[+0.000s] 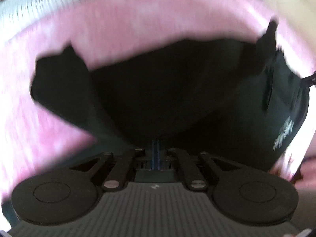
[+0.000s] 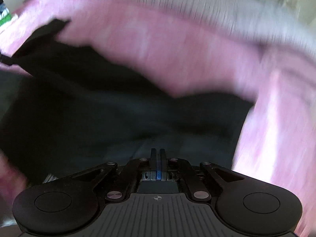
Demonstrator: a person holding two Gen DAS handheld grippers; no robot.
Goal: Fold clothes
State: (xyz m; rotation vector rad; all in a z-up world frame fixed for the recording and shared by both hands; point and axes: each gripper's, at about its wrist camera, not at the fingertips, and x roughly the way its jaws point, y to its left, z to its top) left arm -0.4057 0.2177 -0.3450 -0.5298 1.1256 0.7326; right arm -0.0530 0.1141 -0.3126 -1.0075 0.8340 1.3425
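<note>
Garment (image 1: 177,90) on blanket (image 1: 138,25)

No legible text appears in either view. In the left wrist view, a white print (image 1: 284,136) stands on the black garment (image 1: 177,90) at about 4 o'clock, but motion blur leaves its characters unreadable. A small pale mark (image 1: 153,187) sits on the ribbed gripper body at 6 o'clock, too small to identify. In the right wrist view, a crosshair sign (image 2: 157,197), a circle crossed by two lines, is marked on the ribbed gripper body at 6 o'clock. A green and white object (image 2: 5,16) at 10 o'clock shows no readable lettering.
</note>
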